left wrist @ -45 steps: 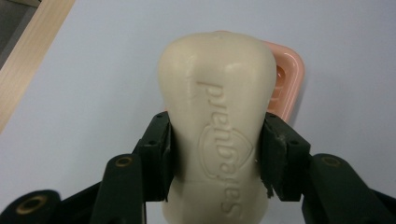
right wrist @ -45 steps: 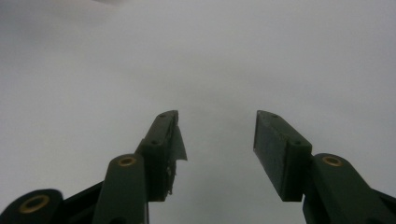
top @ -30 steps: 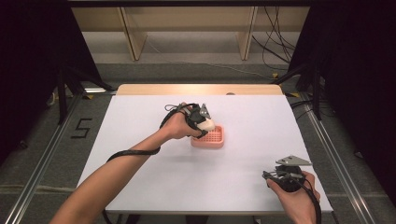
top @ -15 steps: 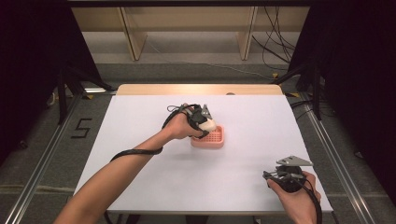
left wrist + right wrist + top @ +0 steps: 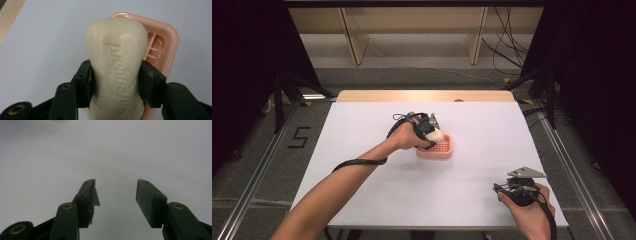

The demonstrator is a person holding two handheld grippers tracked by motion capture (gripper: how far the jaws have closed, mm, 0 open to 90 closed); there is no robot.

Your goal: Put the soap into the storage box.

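A white worktop (image 5: 362, 150) stands on a grey floor, with pale wooden shelf frames (image 5: 412, 30) behind it and loose cables (image 5: 507, 35) trailing on the floor at the far right. Little clutters the surface: a pink slatted soap dish (image 5: 443, 148) sits near its middle, and nothing stands between it and the person's left hand (image 5: 404, 136). The left hand-held gripper (image 5: 432, 134) hangs just over the near-left edge of the dish, its jaws clamped on the sides of a cream soap bar (image 5: 116, 65) with embossed lettering; in the left gripper view the bar juts forward past the jaws, covering most of the dish, though whether it touches the slats is hard to tell. Well apart, at the near right corner, the right hand-held gripper (image 5: 507, 188) rests low over bare worktop, jaws spread with nothing between them, a torn pad edge showing on one finger (image 5: 86, 202).
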